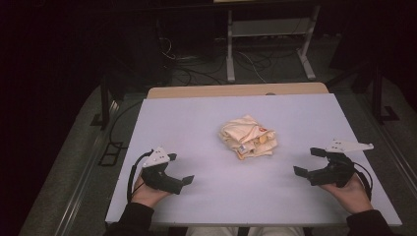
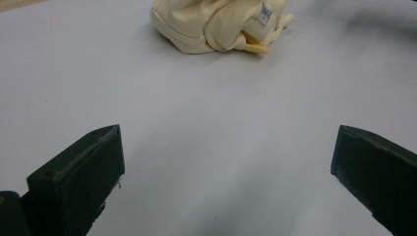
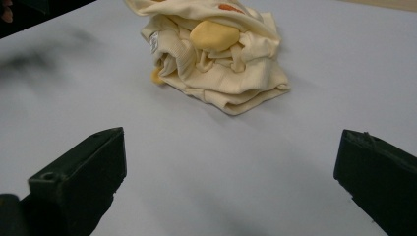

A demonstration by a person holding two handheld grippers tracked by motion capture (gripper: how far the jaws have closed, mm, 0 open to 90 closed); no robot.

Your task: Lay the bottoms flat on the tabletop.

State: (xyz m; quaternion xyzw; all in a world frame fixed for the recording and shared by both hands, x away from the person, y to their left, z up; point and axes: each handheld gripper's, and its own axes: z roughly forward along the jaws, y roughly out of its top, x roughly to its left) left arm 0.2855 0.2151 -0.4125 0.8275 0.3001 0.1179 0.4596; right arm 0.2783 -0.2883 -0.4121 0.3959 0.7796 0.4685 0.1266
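A crumpled cream garment (image 1: 248,136) with yellow and orange patches and a small white label lies bunched near the middle of the white table (image 1: 196,123). My left gripper (image 1: 180,168) rests low at the front left, held in a hand, jaws wide apart and empty. At the front right my right gripper (image 1: 309,162) is also open with nothing between its jaws. In the left gripper view the garment (image 2: 216,24) lies well ahead of the gripper (image 2: 226,162). In the right gripper view the garment (image 3: 216,54) lies ahead of the gripper (image 3: 231,162), slightly left.
A wooden strip (image 1: 236,90) runs along the table's far edge. Behind it on the dark floor stand a metal frame's legs (image 1: 268,44) and tangled cables (image 1: 196,69). A rail (image 1: 83,177) runs along the left side of the table.
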